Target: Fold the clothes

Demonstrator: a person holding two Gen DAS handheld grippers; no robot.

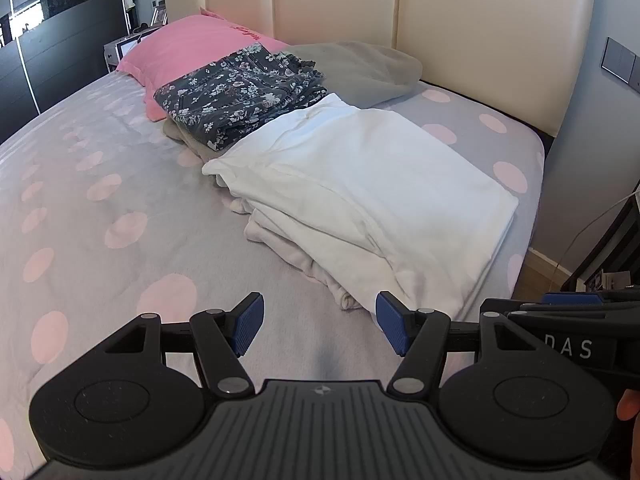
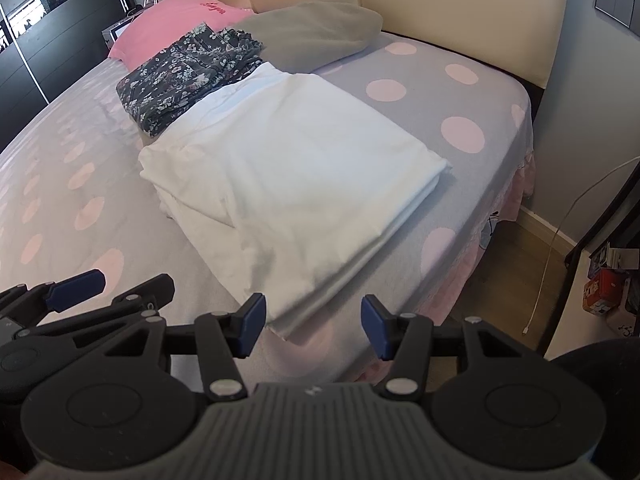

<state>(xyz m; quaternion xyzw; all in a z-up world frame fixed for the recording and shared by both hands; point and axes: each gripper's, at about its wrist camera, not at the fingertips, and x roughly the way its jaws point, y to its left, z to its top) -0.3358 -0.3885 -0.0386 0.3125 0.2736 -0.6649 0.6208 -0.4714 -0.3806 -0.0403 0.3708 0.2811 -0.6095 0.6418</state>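
A white garment point(image 1: 360, 196) point(image 2: 288, 184) lies folded flat on the bed, on top of other pale folded clothes point(image 1: 280, 236). Behind it sits a folded dark floral garment point(image 1: 240, 96) point(image 2: 188, 76) over a beige piece. My left gripper point(image 1: 320, 326) hangs open just short of the white garment's near corner, nothing between its blue pads. My right gripper point(image 2: 312, 326) is open too, hovering over the garment's near edge by the bed's side. The left gripper point(image 2: 76, 284) shows at the left in the right wrist view, and part of the right gripper point(image 1: 572, 300) shows at the right in the left wrist view.
The bed has a grey sheet with pink dots point(image 1: 100, 200) point(image 2: 460, 132). A pink pillow point(image 1: 192, 48) and a grey pillow point(image 1: 360, 68) lie against the cream headboard point(image 1: 480, 32). The floor point(image 2: 512, 280), a white cable point(image 2: 552, 248) and a dark shelf point(image 2: 600, 248) are at the right.
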